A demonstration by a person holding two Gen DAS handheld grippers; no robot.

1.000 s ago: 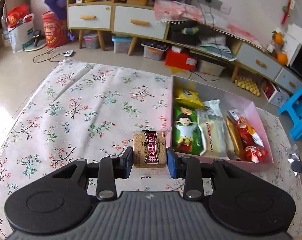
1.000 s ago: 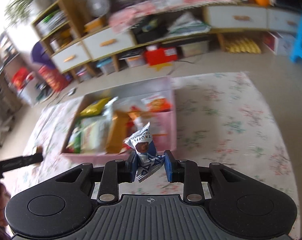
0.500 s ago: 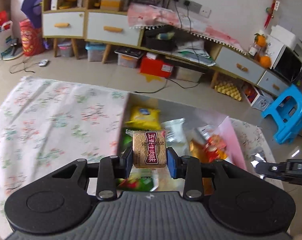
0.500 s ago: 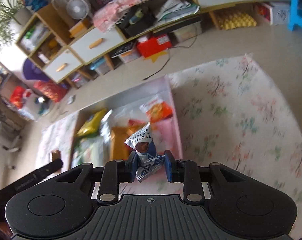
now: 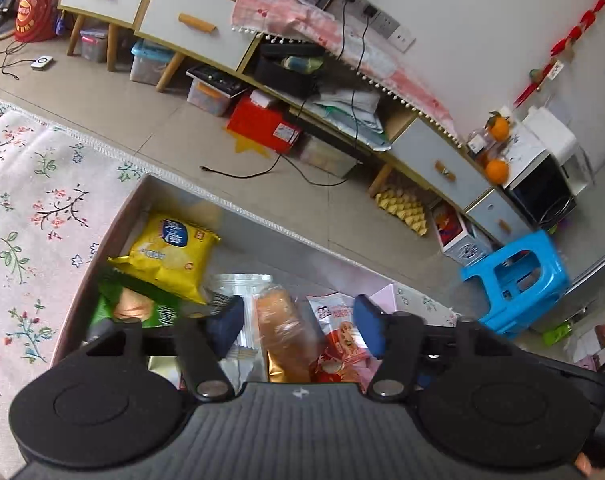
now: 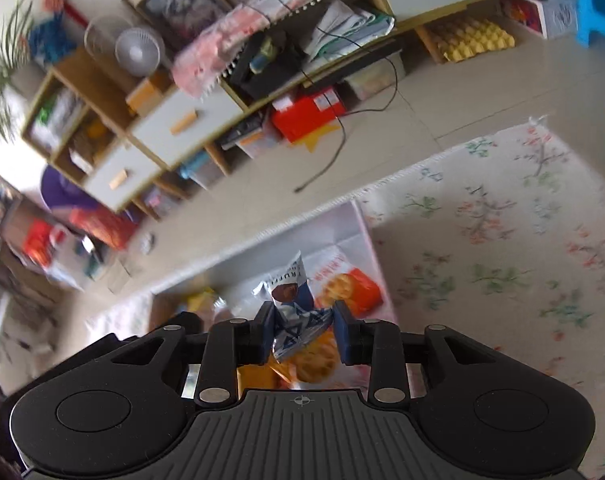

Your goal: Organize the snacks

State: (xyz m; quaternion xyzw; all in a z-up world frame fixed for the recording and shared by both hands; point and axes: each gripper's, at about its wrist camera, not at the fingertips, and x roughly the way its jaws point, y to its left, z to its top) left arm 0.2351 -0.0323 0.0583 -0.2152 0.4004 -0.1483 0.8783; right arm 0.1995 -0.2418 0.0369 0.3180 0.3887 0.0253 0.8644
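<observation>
- Hovering over the pink box, the left claw gaped empty.
- Right claw gripped the truffle packet; dropping it in looked next.

The left gripper body hid the near ends of the box's snacks; the right view's shelving was motion-blurred.

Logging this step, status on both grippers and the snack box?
Left gripper open, empty, over pink box. Right gripper shut on truffle packet, above the box's right end. Nothing blocking the drop.
</observation>
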